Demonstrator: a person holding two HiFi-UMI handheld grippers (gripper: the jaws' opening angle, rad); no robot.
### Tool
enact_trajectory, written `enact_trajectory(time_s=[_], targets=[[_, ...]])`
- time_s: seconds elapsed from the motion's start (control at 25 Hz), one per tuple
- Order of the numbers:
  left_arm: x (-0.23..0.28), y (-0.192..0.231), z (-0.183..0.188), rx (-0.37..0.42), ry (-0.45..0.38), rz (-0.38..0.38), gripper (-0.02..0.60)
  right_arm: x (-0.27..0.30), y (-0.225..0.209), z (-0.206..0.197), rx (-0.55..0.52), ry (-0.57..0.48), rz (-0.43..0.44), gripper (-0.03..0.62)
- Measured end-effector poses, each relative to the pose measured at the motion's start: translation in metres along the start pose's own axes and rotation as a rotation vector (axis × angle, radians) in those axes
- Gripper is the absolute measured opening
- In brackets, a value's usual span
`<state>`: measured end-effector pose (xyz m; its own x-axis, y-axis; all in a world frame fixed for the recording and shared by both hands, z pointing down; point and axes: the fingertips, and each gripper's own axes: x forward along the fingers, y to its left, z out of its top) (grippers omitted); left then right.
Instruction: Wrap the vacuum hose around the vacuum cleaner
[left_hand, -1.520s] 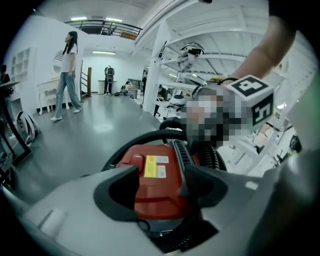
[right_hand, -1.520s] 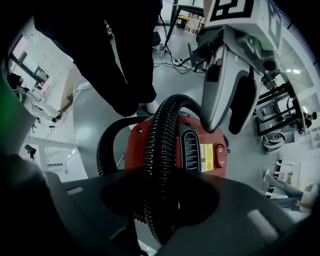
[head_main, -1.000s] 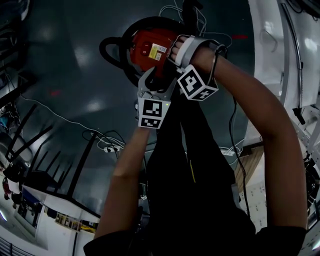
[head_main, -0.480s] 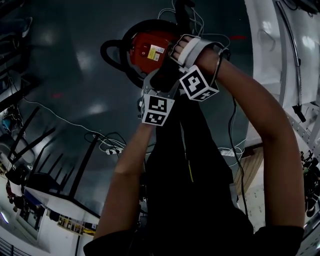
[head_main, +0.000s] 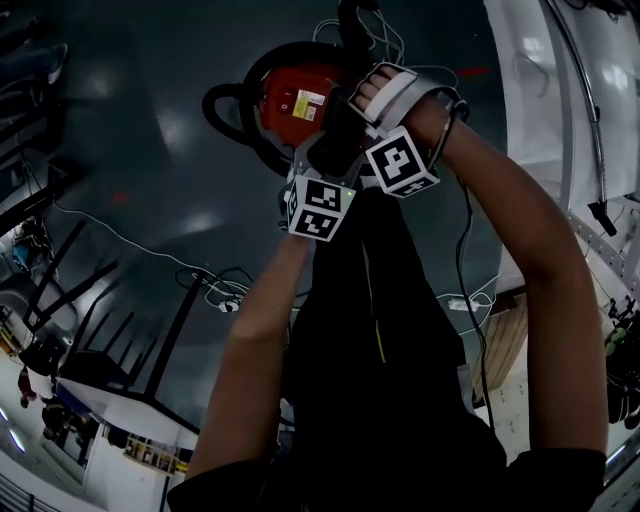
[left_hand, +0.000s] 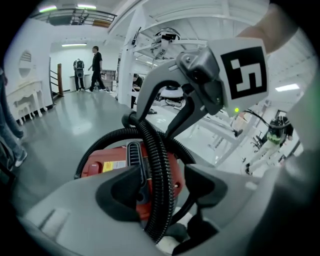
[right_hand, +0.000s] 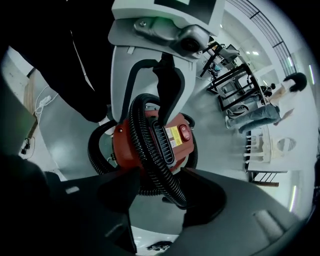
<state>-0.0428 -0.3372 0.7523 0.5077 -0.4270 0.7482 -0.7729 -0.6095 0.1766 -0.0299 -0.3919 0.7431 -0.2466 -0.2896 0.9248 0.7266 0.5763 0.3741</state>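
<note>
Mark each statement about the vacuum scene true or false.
The vacuum is red. True.
The hose is white. False: it is black.
The hose runs between the fingers of the left gripper. True; they have just closed a little.
Nothing lies between the fingers of the right gripper. False: the hose passes between them, and they have just been closing.
The vacuum stands on a table. False: it stands on the floor.
</note>
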Motion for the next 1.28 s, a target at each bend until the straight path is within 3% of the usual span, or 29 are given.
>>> enact_trajectory(time_s=[0.36, 0.64, 0.8, 0.96, 1.12, 1.28], targets=[[-0.022, -0.007, 0.009, -0.006, 0.001, -0.032, 0.233, -0.029, 0.01, -0.008, 0.221, -0.01, -0.055, 0.181], [-0.056, -0.015, 0.03, -0.019, -0.022, -0.052, 0.128, -0.066, 0.011, -0.007, 0.464, -0.017, -0.098, 0.126], [-0.077, -0.011, 0.039, -0.045, -0.019, -0.035, 0.101, -0.085, 0.015, -0.006, 0.588, 0.0, -0.12, 0.088], [-0.1, -0.003, 0.047, -0.102, -0.04, 0.011, 0.038, -0.105, 0.011, -0.016, 0.833, 0.034, -0.206, -0.003], [-0.125, -0.004, 0.06, -0.154, -0.077, 0.027, 0.019, -0.127, 0.013, -0.019, 1.124, 0.026, -0.246, -0.003], [-0.148, -0.008, 0.075, -0.221, -0.131, 0.022, 0.015, -0.15, 0.022, -0.025, 1.348, 0.057, -0.268, -0.003]])
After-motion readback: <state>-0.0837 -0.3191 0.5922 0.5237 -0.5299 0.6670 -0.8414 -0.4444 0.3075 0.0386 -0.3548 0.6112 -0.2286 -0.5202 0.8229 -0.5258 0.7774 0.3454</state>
